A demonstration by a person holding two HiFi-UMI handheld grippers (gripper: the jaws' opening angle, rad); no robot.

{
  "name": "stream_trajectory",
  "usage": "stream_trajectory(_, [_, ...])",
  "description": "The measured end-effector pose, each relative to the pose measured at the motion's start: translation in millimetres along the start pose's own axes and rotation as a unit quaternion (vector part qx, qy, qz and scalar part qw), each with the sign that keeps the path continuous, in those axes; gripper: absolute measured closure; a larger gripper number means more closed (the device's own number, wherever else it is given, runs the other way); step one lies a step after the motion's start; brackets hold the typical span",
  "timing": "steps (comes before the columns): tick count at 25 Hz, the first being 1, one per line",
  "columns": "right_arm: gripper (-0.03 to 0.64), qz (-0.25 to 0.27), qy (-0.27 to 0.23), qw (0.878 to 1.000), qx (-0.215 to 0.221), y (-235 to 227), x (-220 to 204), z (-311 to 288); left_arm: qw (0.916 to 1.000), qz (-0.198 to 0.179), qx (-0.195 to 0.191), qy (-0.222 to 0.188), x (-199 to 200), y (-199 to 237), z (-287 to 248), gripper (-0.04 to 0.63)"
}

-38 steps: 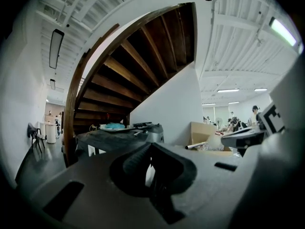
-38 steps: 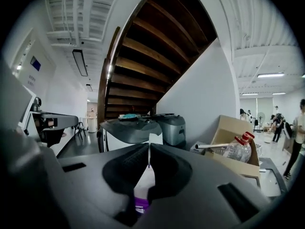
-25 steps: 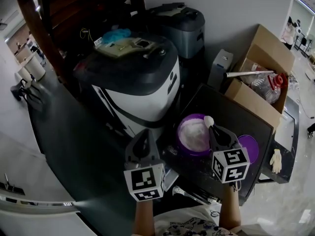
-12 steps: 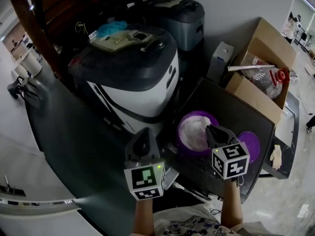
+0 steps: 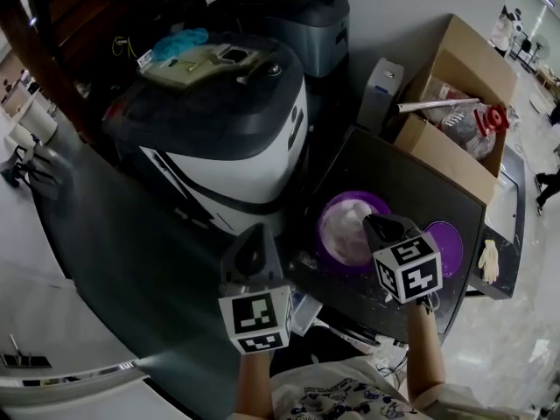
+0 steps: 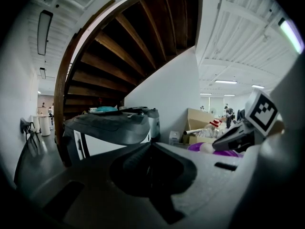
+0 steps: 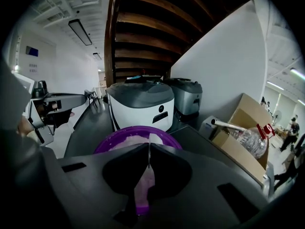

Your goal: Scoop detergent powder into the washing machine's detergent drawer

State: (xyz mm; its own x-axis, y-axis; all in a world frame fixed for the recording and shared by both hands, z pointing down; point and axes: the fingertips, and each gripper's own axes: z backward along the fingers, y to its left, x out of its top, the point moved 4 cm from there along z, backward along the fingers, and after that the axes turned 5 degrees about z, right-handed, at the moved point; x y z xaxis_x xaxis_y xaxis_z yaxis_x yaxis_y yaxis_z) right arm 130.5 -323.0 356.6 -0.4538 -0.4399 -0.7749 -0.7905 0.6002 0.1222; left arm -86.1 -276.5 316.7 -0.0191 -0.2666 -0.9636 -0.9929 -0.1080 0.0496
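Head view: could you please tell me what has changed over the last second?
The right gripper, shut on the scoop, has dipped the scoop's white bowl from above the far rim down into the purple tub. The left gripper stayed shut and empty beside it; the purple lid stayed put.

Ceiling strip lights were bright, while the foreground stayed dim and shadowed; fisheye distortion curved and blackened every edge.

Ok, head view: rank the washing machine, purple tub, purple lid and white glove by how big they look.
Largest to smallest:
1. washing machine
2. purple tub
3. purple lid, partly covered but still looks bigger than the glove
4. white glove
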Motion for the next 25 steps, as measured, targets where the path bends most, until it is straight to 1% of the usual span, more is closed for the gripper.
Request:
stream_trajectory(4, [0.593,0.027,0.033,0.999,0.002,-0.6,1.0,-10.0,0.9999,0.003,-0.008,0.011,-5.7,6.0,-4.6,0.592])
stream_trajectory(7, [0.592,0.034,0.050,0.998,0.006,0.1,2.3,-15.9,0.9998,0.003,-0.013,0.016,-7.9,10.0,-6.9,0.592])
stream_trajectory(14, [0.592,0.055,0.083,0.995,-0.001,1.3,4.0,-25.8,0.9995,-0.003,-0.027,0.017,-7.9,15.2,-13.7,0.592])
stream_trajectory(25, [0.593,0.111,0.129,0.985,0.038,17.6,9.2,-35.8,0.9991,-0.001,-0.034,0.024,-12.9,20.5,-16.8,0.592])
